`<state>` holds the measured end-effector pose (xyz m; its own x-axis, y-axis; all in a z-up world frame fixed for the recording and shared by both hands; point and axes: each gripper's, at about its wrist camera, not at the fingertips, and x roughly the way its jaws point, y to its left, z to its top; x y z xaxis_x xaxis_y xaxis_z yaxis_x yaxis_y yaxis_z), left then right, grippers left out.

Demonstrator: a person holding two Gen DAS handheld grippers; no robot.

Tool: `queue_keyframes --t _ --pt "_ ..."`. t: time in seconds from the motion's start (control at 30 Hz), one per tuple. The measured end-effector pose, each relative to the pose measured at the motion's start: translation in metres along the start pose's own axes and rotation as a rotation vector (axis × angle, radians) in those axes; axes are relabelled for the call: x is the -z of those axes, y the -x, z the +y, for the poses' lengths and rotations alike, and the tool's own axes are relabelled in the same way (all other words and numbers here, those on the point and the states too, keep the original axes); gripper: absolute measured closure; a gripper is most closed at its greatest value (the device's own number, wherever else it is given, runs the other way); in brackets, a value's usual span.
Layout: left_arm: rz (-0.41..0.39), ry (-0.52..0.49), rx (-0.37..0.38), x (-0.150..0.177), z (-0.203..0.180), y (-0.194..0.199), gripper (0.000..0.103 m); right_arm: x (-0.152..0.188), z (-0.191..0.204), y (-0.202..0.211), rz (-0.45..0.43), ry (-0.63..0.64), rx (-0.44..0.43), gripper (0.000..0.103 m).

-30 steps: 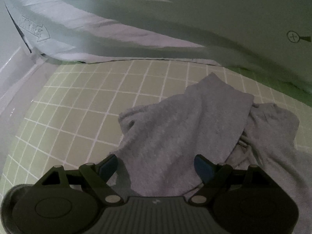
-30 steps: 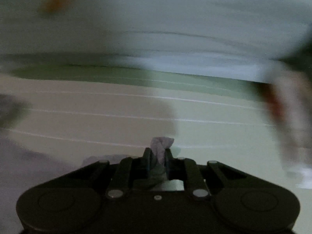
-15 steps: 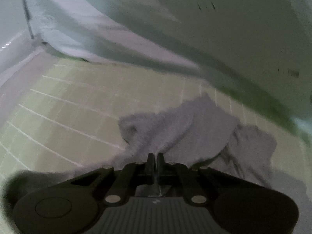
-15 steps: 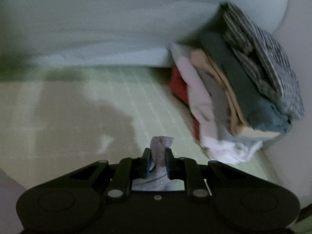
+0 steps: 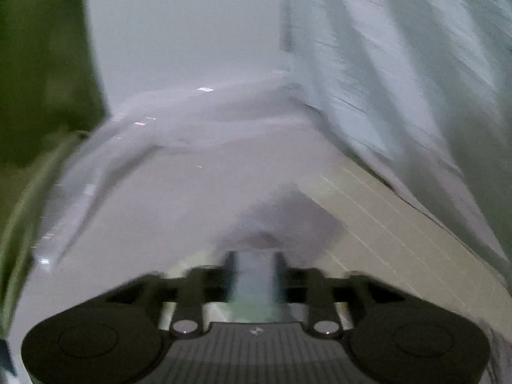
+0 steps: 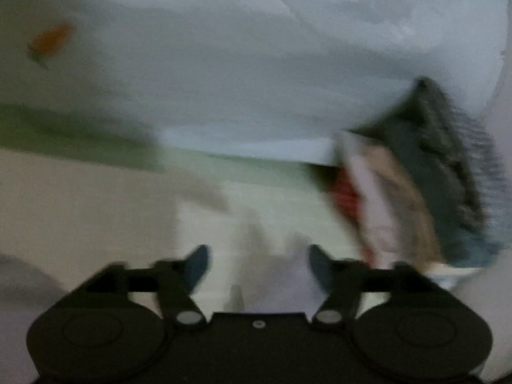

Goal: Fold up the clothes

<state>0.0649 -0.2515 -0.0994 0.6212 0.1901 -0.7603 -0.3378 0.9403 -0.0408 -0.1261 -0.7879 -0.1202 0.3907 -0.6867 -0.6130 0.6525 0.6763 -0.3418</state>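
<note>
Both views heavily motion-blurred, edges smeared, detail poor.

Left wrist view: left tongs (image 5: pixel 254 264) look nearly together w/ a narrow gap. Pale blurred strip sits in that gap; can't tell if it's cloth or background, so grip unconfirmed. Grey garment (image 5: pixel 284 220) is a smeared patch just ahead of the tips, at the left edge of the gridded surface (image 5: pixel 400 233). Garment outline unreadable. Pale sheeting (image 5: pixel 400 80) covers the far side and right; green blur (image 5: pixel 38 80) at left, unidentifiable.

Right wrist view: right tongs (image 6: pixel 257 264) wide apart, blue pads (image 6: pixel 196 265) visible. Pale blurred fabric lies between and below the fingers, not pinched. Stack of folded clothes (image 6: pixel 441 185) at the right edge of the surface, tilted, partly cut off by frame; striped piece on top, red and tan layers below. Orange smudge (image 6: pixel 51 41) upper left, unidentifiable.
</note>
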Motion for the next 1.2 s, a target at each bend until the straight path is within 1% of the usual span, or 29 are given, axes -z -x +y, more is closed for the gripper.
queue_keyframes --t 0.03,0.1,0.17,0.2,0.23,0.3,0.37,0.47,0.53,0.73,0.8,0.83,0.87,0.9,0.93,0.97,1.0,1.03,1.07,1.1,1.2 --pt "0.006 -0.048 0.048 0.008 -0.013 0.003 0.04 -0.002 0.012 0.004 -0.012 -0.001 -0.063 0.019" --pt "0.038 -0.173 0.156 0.023 -0.043 0.004 0.031 -0.006 0.038 0.005 0.005 -0.003 -0.191 0.018" --pt "0.089 -0.283 0.237 0.038 -0.071 -0.003 0.03 -0.008 0.064 0.004 0.04 -0.003 -0.355 0.018" --pt "0.112 -0.313 0.268 0.046 -0.084 -0.007 0.026 -0.008 0.078 0.005 0.051 -0.003 -0.431 0.018" --pt "0.133 -0.333 0.295 0.052 -0.096 -0.01 0.025 -0.008 0.09 0.006 0.06 0.0 -0.496 0.018" --pt "0.176 -0.366 0.348 0.065 -0.115 -0.016 0.024 -0.009 0.112 0.007 0.065 0.011 -0.581 0.018" --pt "0.218 -0.384 0.398 0.076 -0.129 -0.021 0.023 -0.011 0.127 0.006 0.084 -0.012 -0.661 0.018" --pt "0.237 -0.44 0.411 0.087 -0.145 -0.024 0.023 -0.014 0.14 0.0 0.13 -0.057 -0.746 0.018" --pt "0.238 -0.436 0.421 0.089 -0.15 -0.023 0.023 -0.018 0.148 -0.005 0.161 -0.097 -0.788 0.018" --pt "0.267 -0.309 0.445 0.068 -0.147 -0.036 0.022 -0.031 0.165 -0.022 0.267 -0.268 -0.879 0.018" --pt "0.282 -0.285 0.469 0.063 -0.15 -0.042 0.023 -0.034 0.17 -0.027 0.296 -0.308 -0.896 0.018" --pt "0.286 -0.283 0.475 0.062 -0.153 -0.043 0.023 -0.036 0.174 -0.028 0.307 -0.312 -0.904 0.02" --pt "0.294 -0.274 0.487 0.06 -0.155 -0.044 0.029 -0.039 0.177 -0.029 0.319 -0.313 -0.914 0.027" --pt "0.303 -0.261 0.501 0.059 -0.158 -0.044 0.048 -0.04 0.179 -0.03 0.333 -0.313 -0.93 0.033" --pt "0.315 -0.245 0.512 0.059 -0.16 -0.044 0.054 -0.041 0.179 -0.031 0.351 -0.306 -0.955 0.049" --pt "0.328 -0.228 0.523 0.058 -0.163 -0.045 0.063 -0.042 0.183 -0.031 0.371 -0.29 -0.978 0.06" --pt "0.325 -0.236 0.522 0.059 -0.166 -0.044 0.077 -0.043 0.186 -0.03 0.38 -0.269 -0.991 0.062" --pt "0.317 -0.253 0.517 0.06 -0.169 -0.042 0.085 -0.043 0.188 -0.027 0.371 -0.241 -0.988 0.074" --pt "0.311 -0.259 0.52 0.06 -0.17 -0.039 0.091 -0.043 0.188 -0.024 0.357 -0.216 -0.985 0.09" --pt "0.306 -0.249 0.525 0.06 -0.169 -0.035 0.094 -0.043 0.184 -0.02 0.335 -0.213 -0.989 0.092" --pt "0.301 -0.263 0.551 0.076 -0.151 -0.002 0.095 -0.04 0.159 0.0 0.268 -0.269 -1.012 0.094"
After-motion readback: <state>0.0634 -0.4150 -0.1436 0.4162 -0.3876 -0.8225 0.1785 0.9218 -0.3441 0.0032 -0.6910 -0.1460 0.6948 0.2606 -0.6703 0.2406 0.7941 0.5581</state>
